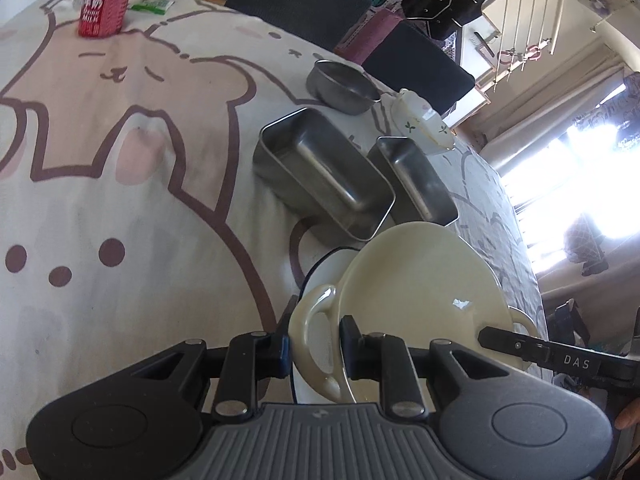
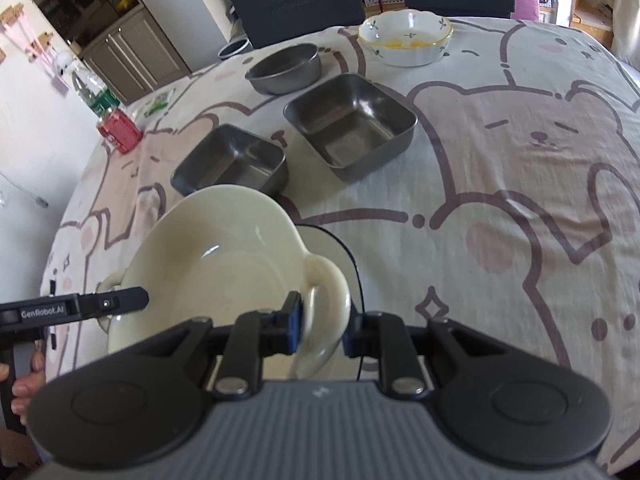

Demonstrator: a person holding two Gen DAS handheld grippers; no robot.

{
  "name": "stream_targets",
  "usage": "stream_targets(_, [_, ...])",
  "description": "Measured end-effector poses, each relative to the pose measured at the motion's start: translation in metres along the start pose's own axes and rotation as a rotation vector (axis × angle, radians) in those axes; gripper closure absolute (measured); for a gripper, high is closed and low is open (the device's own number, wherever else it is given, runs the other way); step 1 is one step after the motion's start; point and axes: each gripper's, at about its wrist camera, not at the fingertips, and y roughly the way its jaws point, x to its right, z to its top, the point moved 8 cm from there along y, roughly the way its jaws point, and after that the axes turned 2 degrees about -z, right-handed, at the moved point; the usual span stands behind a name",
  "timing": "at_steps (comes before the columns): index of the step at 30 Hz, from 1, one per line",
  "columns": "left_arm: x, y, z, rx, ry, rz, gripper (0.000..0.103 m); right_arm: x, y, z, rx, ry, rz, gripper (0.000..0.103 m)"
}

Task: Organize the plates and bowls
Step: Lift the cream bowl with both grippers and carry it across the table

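Left wrist view: left gripper (image 1: 311,350) is nearly closed, pinching one loop handle of the cream bowl (image 1: 420,280). Right gripper (image 2: 322,330) does the same on the opposite handle. Bowl hangs tilted at the near edge, just above a white plate w/ dark rim (image 2: 340,248); two steel trays (image 2: 352,124) sit beyond. Looks like it's being set on the plate, so keep both grips level, centre it, lower slowly, then release together.

My two grippers (image 1: 313,350) (image 2: 323,330) flank a two-handled bowl (image 2: 224,264) above a plate (image 2: 340,248); beyond lie two rectangular tins (image 2: 232,162) (image 2: 352,124), side by side, then a round pan (image 2: 285,67) and a flowered bowl (image 2: 406,38).
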Motion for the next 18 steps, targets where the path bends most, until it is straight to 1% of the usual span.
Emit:
stream_targets(9, [-0.011, 0.016, -0.006, -0.039, -0.024, 0.015, 0.075, -0.004, 0.014, 0.001, -0.030, -0.039, -0.036, 0.079])
stream_targets(18, [-0.018, 0.023, -0.011, -0.064, -0.038, 0.036, 0.073, -0.009, 0.022, 0.001, -0.050, -0.065, -0.052, 0.079])
